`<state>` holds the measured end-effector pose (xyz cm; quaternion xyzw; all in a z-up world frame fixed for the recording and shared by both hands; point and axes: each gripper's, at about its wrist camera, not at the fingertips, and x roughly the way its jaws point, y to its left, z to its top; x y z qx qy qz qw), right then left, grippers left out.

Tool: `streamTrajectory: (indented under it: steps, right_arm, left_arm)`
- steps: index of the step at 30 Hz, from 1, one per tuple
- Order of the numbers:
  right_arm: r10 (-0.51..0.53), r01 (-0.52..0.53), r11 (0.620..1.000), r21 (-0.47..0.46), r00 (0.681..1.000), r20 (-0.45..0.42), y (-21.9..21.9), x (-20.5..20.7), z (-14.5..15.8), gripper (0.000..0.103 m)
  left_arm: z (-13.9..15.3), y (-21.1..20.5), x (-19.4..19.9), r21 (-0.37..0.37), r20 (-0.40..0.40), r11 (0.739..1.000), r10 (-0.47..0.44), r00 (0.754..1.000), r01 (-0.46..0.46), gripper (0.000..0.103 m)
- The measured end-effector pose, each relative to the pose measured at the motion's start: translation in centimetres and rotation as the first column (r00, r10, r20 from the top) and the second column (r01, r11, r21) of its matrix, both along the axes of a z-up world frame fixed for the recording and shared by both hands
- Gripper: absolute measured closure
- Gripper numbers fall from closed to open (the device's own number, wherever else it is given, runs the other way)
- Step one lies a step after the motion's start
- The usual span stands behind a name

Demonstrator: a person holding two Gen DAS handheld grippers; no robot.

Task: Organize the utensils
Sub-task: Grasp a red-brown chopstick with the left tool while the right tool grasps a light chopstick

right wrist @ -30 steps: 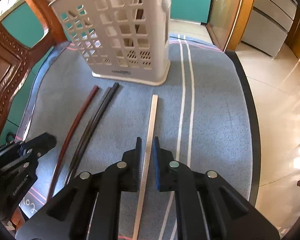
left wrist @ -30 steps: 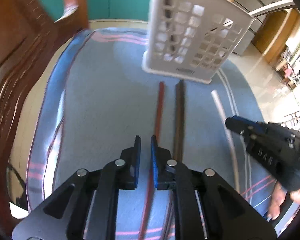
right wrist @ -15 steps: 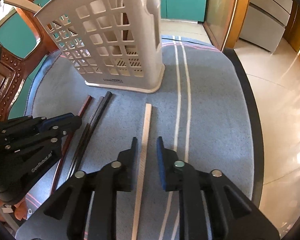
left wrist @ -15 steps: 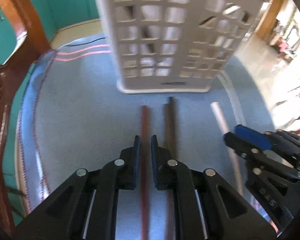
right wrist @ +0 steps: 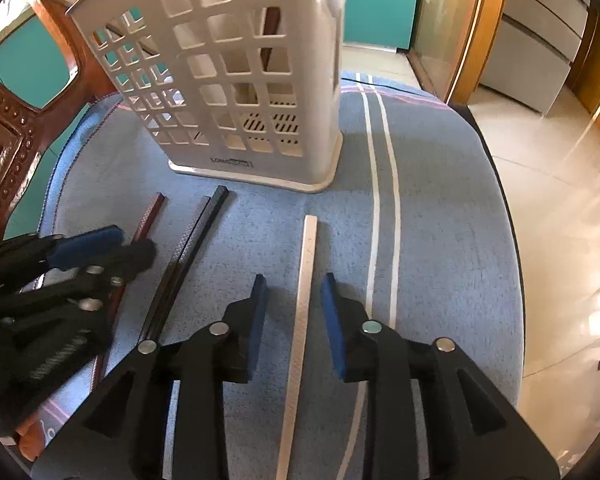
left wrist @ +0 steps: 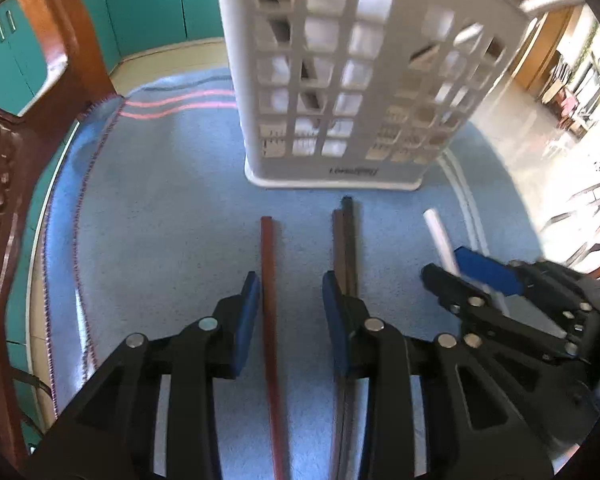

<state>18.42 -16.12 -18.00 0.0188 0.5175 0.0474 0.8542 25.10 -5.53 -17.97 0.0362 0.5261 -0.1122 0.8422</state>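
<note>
now left gripper (left wrist: 290,294) jaws just opened astride red chopstick (left wrist: 269,280), right gripper (right wrist: 293,298) likewise astride white chopstick (right wrist: 306,280)

A reddish-brown chopstick (left wrist: 269,312) lies between the black left gripper's (left wrist: 290,300) blue pads, a white chopstick (right wrist: 303,312) between the right gripper's (right wrist: 293,302). Ahead stands a cream lattice basket (right wrist: 236,76) on a blue cloth (right wrist: 440,240) with white stripes; beside the left gripper lies a dark brown-black pair of chopsticks (left wrist: 346,248).
</note>
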Motion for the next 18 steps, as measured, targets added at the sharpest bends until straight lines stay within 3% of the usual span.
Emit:
streamTrajectory:
  steps: [3, 8, 10, 11, 13, 18]
  right_arm:
    - [0.012, -0.011, 1.000, -0.027, 1.000, 0.012, 0.6, 0.0, -0.1, 0.073]
    - [0.023, -0.022, 0.998, -0.059, 0.999, 0.024, 0.6, 0.1, -0.2, 0.073]
    - [0.024, -0.023, 0.998, -0.062, 0.999, 0.024, 0.7, 0.1, -0.3, 0.073]
    - [0.019, -0.018, 0.998, -0.058, 1.000, 0.025, 0.7, 0.0, -0.3, 0.075]
    - [0.006, -0.005, 0.999, -0.050, 1.000, 0.028, 0.9, -0.2, -0.3, 0.090]
    - [0.004, -0.003, 0.999, -0.040, 1.000, 0.028, 0.8, -0.2, -0.3, 0.092]
  left_arm:
    - [-0.4, -0.4, -0.4, 0.055, 0.026, 0.998, 0.011, 1.000, -0.012, 0.071]
    - [-0.4, 0.8, 0.5, 0.047, 0.035, 0.998, 0.041, 0.999, -0.043, 0.077]
    - [-0.5, 0.7, 0.5, 0.056, 0.040, 0.997, 0.043, 0.998, -0.045, 0.085]
    - [-0.5, 0.7, 0.5, 0.059, 0.044, 0.997, 0.040, 0.998, -0.043, 0.087]
    - [-0.6, -0.1, 0.4, 0.074, 0.051, 0.996, 0.035, 0.998, -0.038, 0.091]
    - [-0.7, -1.9, -0.4, 0.100, 0.070, 0.994, 0.031, 0.997, -0.038, 0.091]
